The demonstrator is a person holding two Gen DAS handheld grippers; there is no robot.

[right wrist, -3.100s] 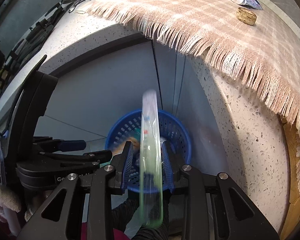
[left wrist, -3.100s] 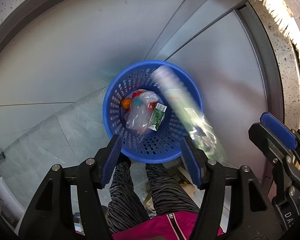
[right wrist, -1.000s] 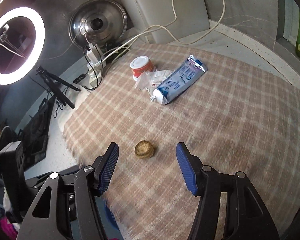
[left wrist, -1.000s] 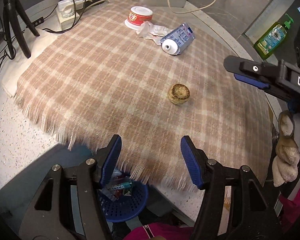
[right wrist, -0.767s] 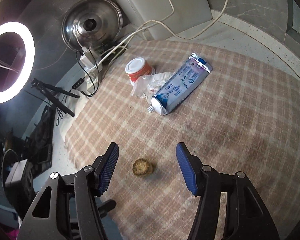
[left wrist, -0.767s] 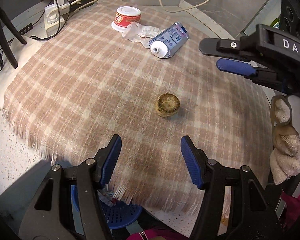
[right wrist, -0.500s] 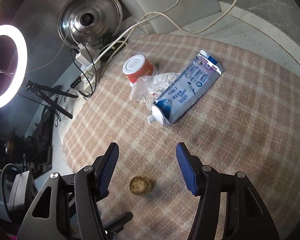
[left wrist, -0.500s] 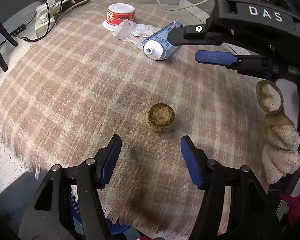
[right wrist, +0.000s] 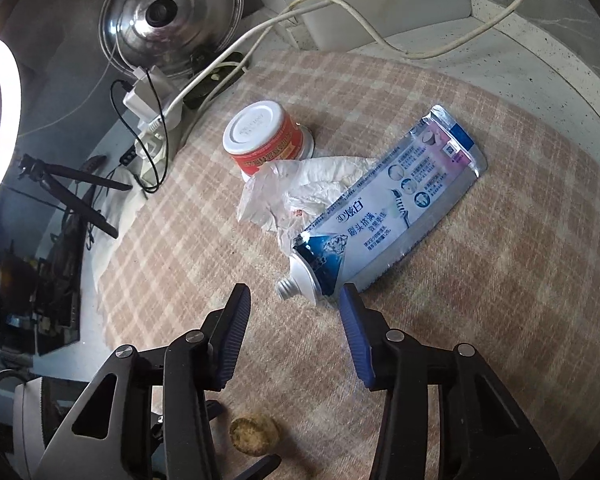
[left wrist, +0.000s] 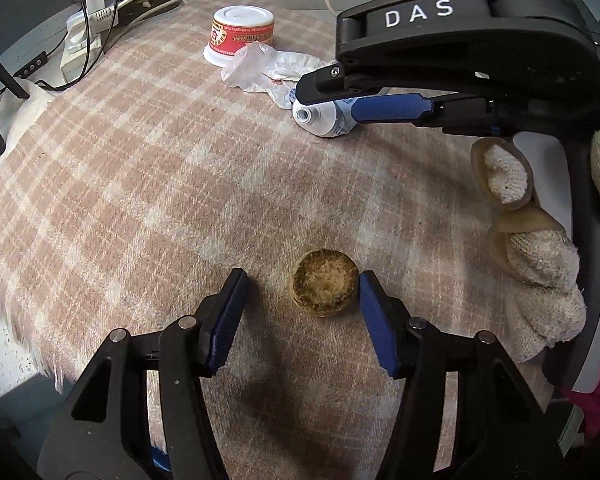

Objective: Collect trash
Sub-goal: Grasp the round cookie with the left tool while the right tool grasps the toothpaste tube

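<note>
A: Left wrist view, item one?

B: Small round brown puck (left wrist: 324, 288), cork-like, lying flat on the checked cloth (left wrist: 119, 160) over the tabletop. Left hand-held gripper (left wrist: 300, 300) spread wide, puck between its fingers, hard against the right-side pad. Probably light, stiff, slightly crumbly; best pinched across its rim.

A: Right wrist view?

B: Toothpaste tube (right wrist: 384, 216), capless, flattened, lying on the cloth with its nozzle toward the right hand-held gripper (right wrist: 293, 312), which stands wide, empty, fingers flanking the nozzle. Likely light, soft and slick foil; the rigid shoulder is the surest hold. Behind it, touching: crumpled plastic wrapper (right wrist: 300, 188), flimsy; upturned red cup (right wrist: 265, 136), light.
</note>
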